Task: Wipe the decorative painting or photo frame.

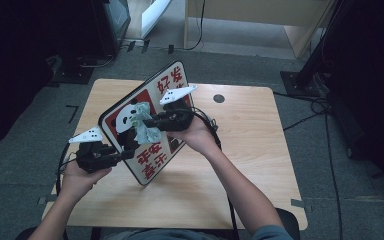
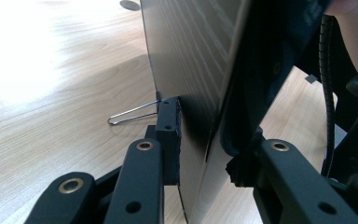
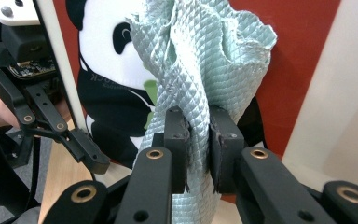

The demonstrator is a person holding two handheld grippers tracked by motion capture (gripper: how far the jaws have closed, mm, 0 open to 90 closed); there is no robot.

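I hold the sign board (image 1: 147,125) tilted up off the table (image 1: 260,150) with the left gripper (image 1: 125,152), whose jaws are clamped across the board's lower left edge. In the left gripper view one black jaw presses the grey wood-grain back face and the other sits against the front face, so the board (image 2: 191,70) is pinched between them. A thin wire stand (image 2: 130,114) projects from the back and its foot reaches the tabletop.

The right gripper (image 1: 150,121) is closed tight on a bunched pale-green cloth (image 1: 144,125). In the right gripper view the cloth (image 3: 205,60) rises from between the jaws and its crumpled end lies against the printed face, over the panda picture (image 3: 107,56) and the red field beside it.

Status, as I judge it: the work in hand is wiping the front of the board. Done: board lifted and secured, cloth gripped, cloth brought into contact with the centre of the face. Left to do: I cannot tell which areas are already wiped, since no dirt or streaks are visible; the cream border, the red characters at top and bottom, and the corners lie away from the cloth at present. Afterwards the board has to go back down on its stand and the cloth be released
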